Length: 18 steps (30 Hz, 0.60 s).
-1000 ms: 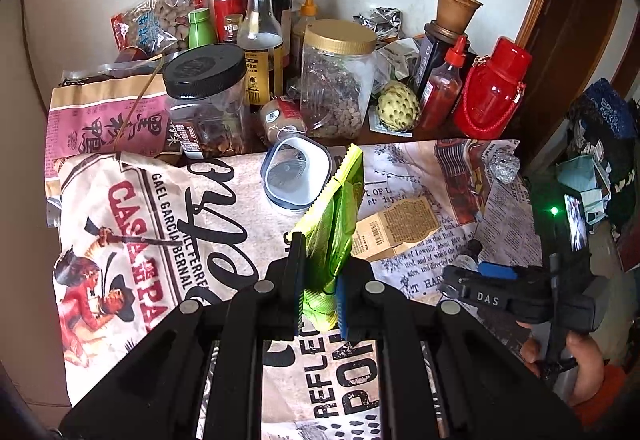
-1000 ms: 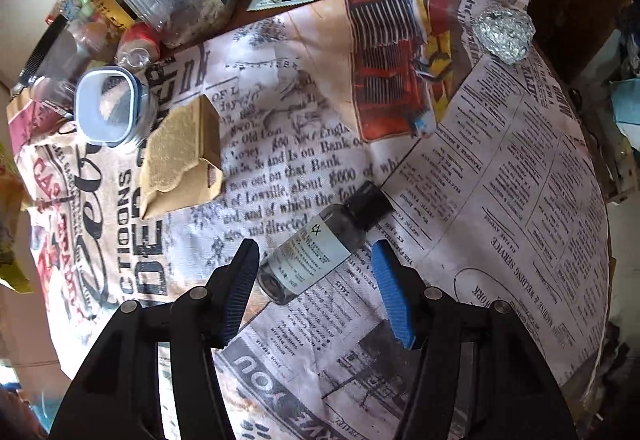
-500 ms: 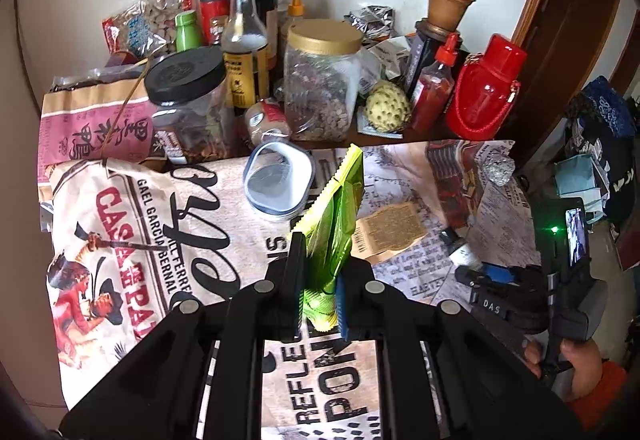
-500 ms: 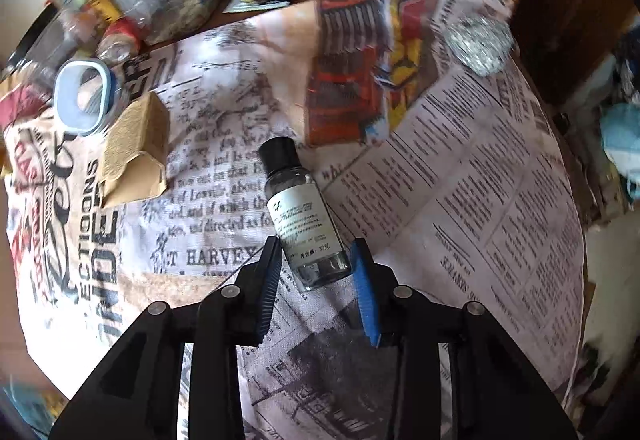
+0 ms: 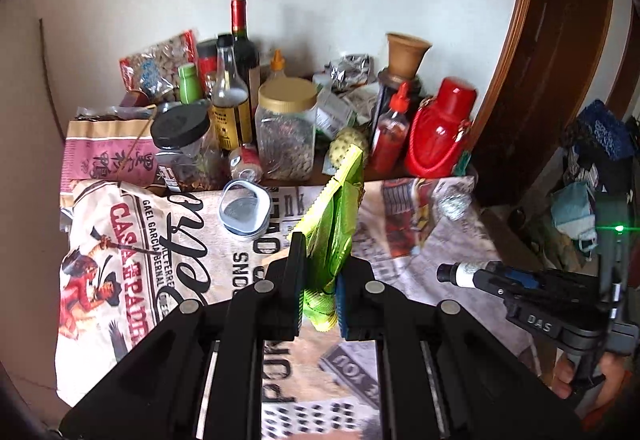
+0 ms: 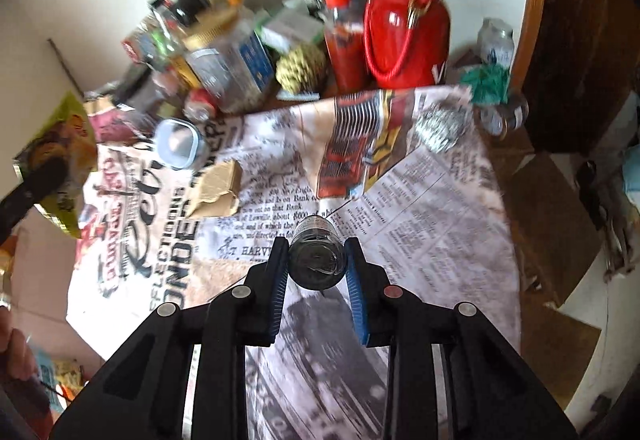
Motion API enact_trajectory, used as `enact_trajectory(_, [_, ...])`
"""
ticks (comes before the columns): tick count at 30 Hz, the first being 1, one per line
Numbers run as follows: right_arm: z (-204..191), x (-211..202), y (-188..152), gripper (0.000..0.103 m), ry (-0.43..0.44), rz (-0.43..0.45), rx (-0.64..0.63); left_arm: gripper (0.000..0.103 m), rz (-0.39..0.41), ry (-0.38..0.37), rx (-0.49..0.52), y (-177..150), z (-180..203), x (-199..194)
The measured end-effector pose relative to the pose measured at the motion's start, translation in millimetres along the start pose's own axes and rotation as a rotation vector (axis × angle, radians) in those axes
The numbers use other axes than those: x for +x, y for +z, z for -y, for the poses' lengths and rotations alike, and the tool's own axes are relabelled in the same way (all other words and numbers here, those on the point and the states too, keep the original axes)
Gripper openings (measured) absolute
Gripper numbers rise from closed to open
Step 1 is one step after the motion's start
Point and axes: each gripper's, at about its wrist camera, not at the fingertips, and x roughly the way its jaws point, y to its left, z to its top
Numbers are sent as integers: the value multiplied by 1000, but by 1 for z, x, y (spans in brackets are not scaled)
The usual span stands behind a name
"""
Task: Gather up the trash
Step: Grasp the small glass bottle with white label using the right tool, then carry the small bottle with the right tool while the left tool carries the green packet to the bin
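My left gripper (image 5: 320, 272) is shut on a green snack bag (image 5: 334, 224) and holds it upright above the printed tablecloth (image 5: 160, 240). The bag also shows at the left of the right wrist view (image 6: 60, 160). My right gripper (image 6: 316, 260) is shut on a small clear bottle (image 6: 317, 258) with a black cap, lifted off the cloth and pointing away from me. In the left wrist view the right gripper (image 5: 472, 276) holds the bottle (image 5: 460, 274) level at the right. A torn brown cardboard piece (image 6: 218, 190) and a foil ball (image 6: 440, 126) lie on the cloth.
The back of the table is crowded: jars (image 5: 286, 132), bottles (image 5: 230, 100), a red flask (image 5: 438, 132), snack packets (image 5: 158, 64). A clear lidded container (image 5: 244, 210) sits on the cloth. A wooden door frame (image 5: 516, 80) stands right, with clutter on the floor beyond.
My right gripper closed on the small bottle, lifted it off the cloth and turned it level. My left gripper rose and pulled back a little with the green bag.
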Motion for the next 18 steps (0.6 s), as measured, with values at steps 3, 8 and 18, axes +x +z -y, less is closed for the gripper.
enact_trajectory(3, [2,-27,0,25,27,45,-33,12,36,19,-29,-8,17,-23])
enact_trajectory(8, [6,-70,-4,25,56,120,-97,12,89,61,-99,-22,35,-63])
enact_trajectory(18, [-5,-156,-26,25,101,285,-151,12,172,55,-112,-42,42,-141])
